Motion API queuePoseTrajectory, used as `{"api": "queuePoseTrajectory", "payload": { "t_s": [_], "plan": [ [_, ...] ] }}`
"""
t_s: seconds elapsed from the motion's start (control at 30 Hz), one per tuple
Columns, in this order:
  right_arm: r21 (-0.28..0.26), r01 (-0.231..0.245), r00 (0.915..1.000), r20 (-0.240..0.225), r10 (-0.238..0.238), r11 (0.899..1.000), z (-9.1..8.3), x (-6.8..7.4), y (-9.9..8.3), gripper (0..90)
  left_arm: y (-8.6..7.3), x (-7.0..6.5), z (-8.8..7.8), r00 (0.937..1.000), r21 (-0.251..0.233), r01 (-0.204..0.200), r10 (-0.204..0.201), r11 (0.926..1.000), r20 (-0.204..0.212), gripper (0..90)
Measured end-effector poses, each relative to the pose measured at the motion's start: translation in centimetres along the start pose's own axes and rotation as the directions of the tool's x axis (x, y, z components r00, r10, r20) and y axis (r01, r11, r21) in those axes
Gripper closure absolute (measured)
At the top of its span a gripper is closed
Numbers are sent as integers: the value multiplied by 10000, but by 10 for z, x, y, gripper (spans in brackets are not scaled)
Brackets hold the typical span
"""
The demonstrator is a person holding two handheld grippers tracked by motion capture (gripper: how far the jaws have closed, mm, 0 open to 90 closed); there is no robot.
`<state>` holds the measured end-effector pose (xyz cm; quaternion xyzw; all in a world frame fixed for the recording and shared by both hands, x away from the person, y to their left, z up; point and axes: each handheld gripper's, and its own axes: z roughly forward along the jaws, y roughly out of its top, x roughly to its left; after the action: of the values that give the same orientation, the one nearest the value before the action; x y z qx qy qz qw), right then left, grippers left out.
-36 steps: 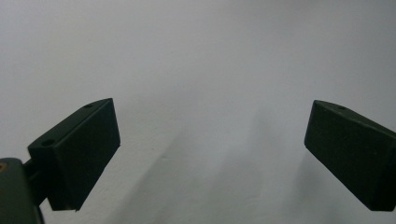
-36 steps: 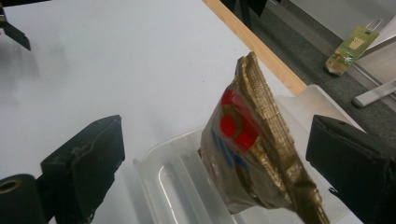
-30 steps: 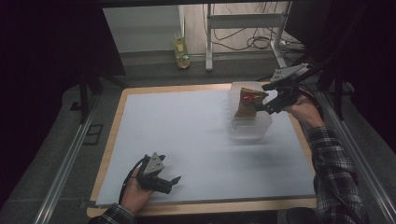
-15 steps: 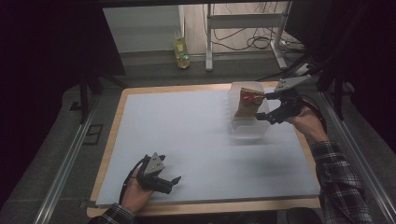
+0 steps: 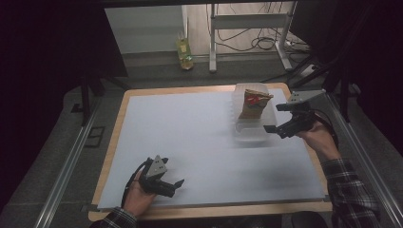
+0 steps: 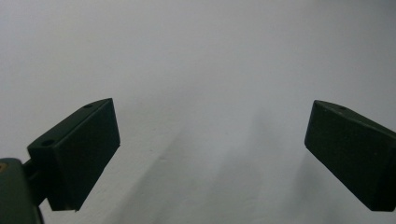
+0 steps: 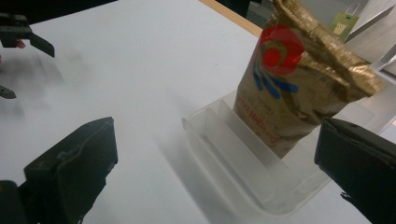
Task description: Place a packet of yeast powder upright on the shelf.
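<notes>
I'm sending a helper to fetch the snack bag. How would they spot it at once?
Look at the white table, far right corner, where a clear plastic bin sits. The bag stands upright in the bin's far end: gold foil, red circle and blue marks, crumpled top, the one coloured thing there.

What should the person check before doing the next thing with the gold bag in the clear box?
1. Gold snack bag standing in the clear plastic bin: ok, upright, leaning a little.
2. Right gripper open and empty: ok, jaws wide apart beside the bin.
3. Left gripper open and out of the way: ok, at the near left of the white mat.
4. Bag top sealed: cannot tell, crumpled.
5. Bin's near slot free: ok, nothing in it.
</notes>
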<state>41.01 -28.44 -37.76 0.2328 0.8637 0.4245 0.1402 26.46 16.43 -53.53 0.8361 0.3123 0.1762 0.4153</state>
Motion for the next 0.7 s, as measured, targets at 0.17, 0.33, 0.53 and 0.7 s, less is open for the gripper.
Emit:
{"api": "queuePoseTrajectory", "payload": {
  "t_s": [0.17,0.33,0.53,0.7],
  "plan": [
    [-55,-25,10000,47,25,10000,1,12,-12,0,0,0,-1,10000,-71,67,-67,10000,73,32],
    [-56,-205,9996,212,206,9998,5,24,-26,0,0,0,-1,10000,-93,60,-59,9999,76,32],
    [-241,-321,9991,280,328,9992,10,40,-40,0,0,0,-1,10000,-75,30,-29,10000,82,32],
    [36,-412,9991,104,412,9991,19,53,-54,0,0,0,-1,10000,-71,18,-17,10000,85,32]
  ]
}}
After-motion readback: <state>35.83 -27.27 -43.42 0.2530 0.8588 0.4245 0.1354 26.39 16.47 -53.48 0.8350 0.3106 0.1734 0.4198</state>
